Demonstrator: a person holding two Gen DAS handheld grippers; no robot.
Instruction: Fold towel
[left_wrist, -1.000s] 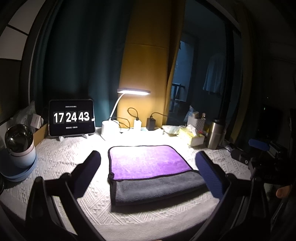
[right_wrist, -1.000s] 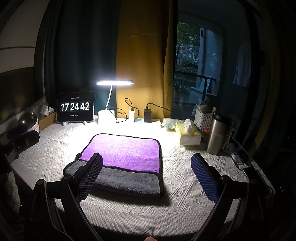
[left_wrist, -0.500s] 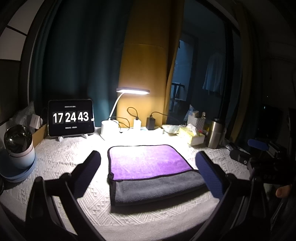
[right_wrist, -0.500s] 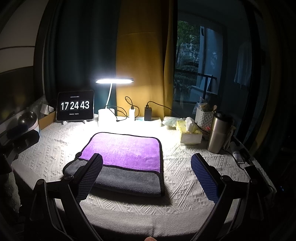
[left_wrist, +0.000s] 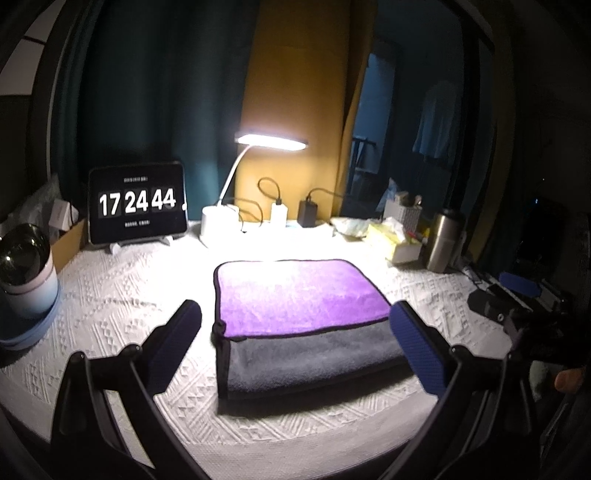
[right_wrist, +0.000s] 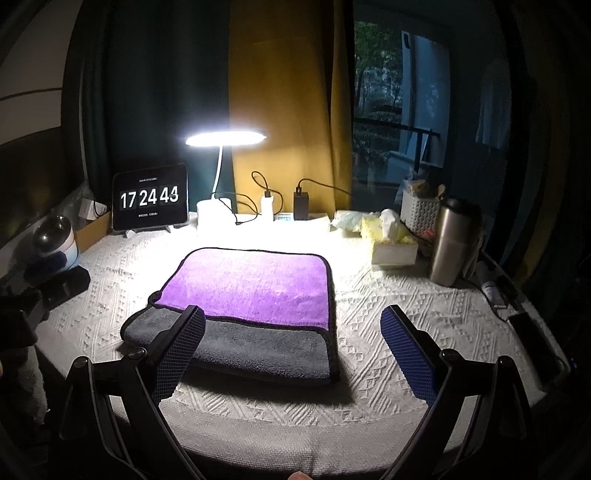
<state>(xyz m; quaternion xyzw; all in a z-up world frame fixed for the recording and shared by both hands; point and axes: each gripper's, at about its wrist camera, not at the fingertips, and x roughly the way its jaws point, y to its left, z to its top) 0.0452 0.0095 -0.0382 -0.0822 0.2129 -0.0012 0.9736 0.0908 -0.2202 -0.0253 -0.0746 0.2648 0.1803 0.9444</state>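
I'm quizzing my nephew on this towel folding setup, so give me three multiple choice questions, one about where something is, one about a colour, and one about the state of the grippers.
1. Where does the clock tablet stand?
A. Left of the desk lamp
B. Right of the steel flask
C. On the towel

2. What colour is the top layer of the towel?
A. Green
B. Purple
C. Red

3. How are the left gripper and the right gripper?
A. Both open, holding nothing
B. Both shut on the towel
C. One clamping the lamp

Answers: A, it sits left of the desk lamp; B, purple lies over grey; A, fingers spread apart, nothing between them.
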